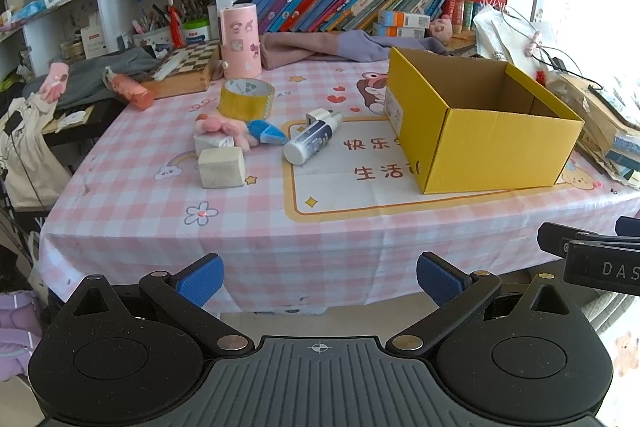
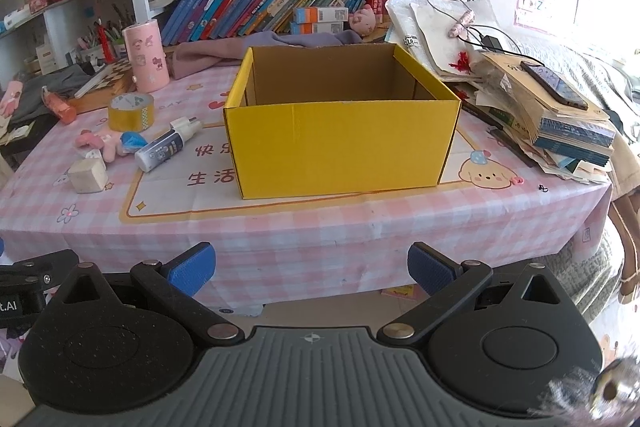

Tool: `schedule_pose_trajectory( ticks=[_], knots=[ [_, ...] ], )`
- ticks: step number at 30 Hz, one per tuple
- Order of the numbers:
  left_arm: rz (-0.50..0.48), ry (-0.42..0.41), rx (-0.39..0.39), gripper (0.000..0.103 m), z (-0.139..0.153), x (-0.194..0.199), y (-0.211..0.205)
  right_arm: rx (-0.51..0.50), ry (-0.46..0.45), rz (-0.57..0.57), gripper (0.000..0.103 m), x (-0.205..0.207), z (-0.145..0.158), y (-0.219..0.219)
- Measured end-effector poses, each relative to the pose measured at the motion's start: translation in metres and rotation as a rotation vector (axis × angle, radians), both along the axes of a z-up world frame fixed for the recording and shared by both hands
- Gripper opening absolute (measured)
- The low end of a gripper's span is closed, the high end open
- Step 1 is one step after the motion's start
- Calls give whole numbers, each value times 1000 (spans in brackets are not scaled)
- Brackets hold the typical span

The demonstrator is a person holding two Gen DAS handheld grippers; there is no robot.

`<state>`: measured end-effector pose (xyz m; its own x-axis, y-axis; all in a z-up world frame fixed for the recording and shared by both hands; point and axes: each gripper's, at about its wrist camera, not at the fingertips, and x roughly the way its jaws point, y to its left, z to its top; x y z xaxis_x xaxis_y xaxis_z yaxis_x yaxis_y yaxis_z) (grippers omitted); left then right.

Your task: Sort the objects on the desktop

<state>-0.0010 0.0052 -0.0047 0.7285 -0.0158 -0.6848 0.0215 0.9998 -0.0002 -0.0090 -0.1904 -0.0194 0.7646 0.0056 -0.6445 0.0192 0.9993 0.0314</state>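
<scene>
Covering the desk is a pink checked tablecloth (image 1: 320, 251), and nothing on it looks sorted yet. The open yellow cardboard box (image 2: 340, 147) stands empty, as far as its inside shows. Left of it lie the loose things: a roll of yellow tape (image 1: 247, 99), a white spray bottle (image 1: 312, 141) on its side, a pale square block (image 1: 221, 167), a small pink plush toy (image 1: 218, 127). The left gripper (image 1: 320, 277) and right gripper (image 2: 312, 269) hover off the table's near edge, jaws wide, holding nothing.
</scene>
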Motion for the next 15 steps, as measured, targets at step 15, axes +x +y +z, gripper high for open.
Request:
schedule_pose_trajectory(
  ticks=[15],
  knots=[
    [-7, 28, -11, 103, -5, 8, 5, 11, 18, -9, 103, 5, -3, 1]
  ],
)
